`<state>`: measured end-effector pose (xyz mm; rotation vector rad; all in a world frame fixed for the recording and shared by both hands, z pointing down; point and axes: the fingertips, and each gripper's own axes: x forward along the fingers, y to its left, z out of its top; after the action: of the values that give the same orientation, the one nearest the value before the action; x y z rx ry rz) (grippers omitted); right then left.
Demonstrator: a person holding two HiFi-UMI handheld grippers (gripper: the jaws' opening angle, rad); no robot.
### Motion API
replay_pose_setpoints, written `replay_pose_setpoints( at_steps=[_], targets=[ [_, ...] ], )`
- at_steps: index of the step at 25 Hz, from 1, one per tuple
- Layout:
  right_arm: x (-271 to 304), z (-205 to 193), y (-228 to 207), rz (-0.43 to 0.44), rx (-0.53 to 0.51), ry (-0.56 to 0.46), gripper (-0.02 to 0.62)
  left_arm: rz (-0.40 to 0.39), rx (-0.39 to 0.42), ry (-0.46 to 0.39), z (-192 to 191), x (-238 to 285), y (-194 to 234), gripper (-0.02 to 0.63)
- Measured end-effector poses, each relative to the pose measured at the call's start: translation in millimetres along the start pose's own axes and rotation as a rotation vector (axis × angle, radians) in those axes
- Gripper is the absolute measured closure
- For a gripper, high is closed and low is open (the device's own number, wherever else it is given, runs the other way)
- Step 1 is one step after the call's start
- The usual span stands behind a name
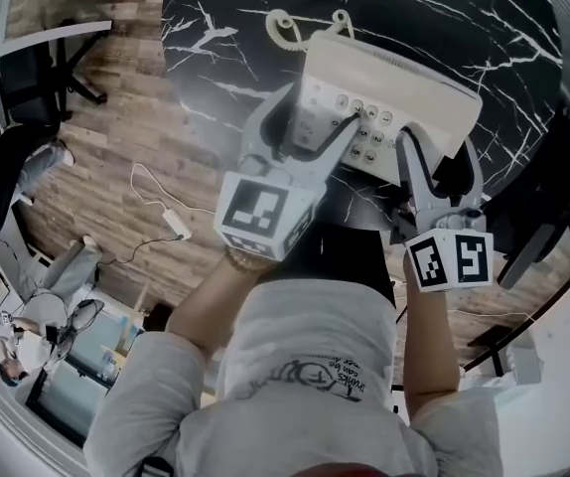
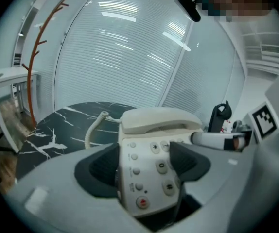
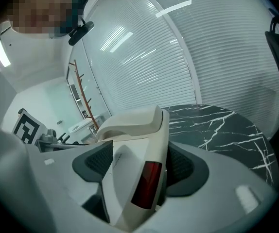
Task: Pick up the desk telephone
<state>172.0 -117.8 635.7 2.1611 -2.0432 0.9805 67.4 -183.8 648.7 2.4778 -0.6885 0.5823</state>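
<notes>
A cream desk telephone (image 1: 409, 82) lies on the round black marble table (image 1: 215, 38), handset across its far side and coiled cord (image 1: 285, 30) trailing behind. My left gripper (image 1: 313, 127) is shut on its near left corner. In the left gripper view the keypad end of the telephone (image 2: 147, 178) fills the gap of the left gripper (image 2: 144, 166), both dark pads against it. My right gripper (image 1: 442, 162) is shut on the near right corner. There the telephone (image 3: 130, 125), with its dark red window, sits between the pads of the right gripper (image 3: 139, 166).
The table's near edge (image 1: 350, 202) runs just below the grippers. Black chairs stand on the wooden floor at left (image 1: 27, 87) and right (image 1: 538, 232). A white cable with an adapter (image 1: 176, 225) lies on the floor. A thin coat stand (image 2: 32, 57) rises beside blind-covered glass walls.
</notes>
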Motion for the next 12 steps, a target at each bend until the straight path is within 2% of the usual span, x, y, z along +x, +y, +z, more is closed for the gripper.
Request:
replay_pose_setpoints(
  at_steps=[12],
  targets=[
    [-35, 112, 27, 0.023, -0.068, -0.143, 0.272, 0.0, 0.076, -0.144, 110, -34, -40, 0.281]
  ],
)
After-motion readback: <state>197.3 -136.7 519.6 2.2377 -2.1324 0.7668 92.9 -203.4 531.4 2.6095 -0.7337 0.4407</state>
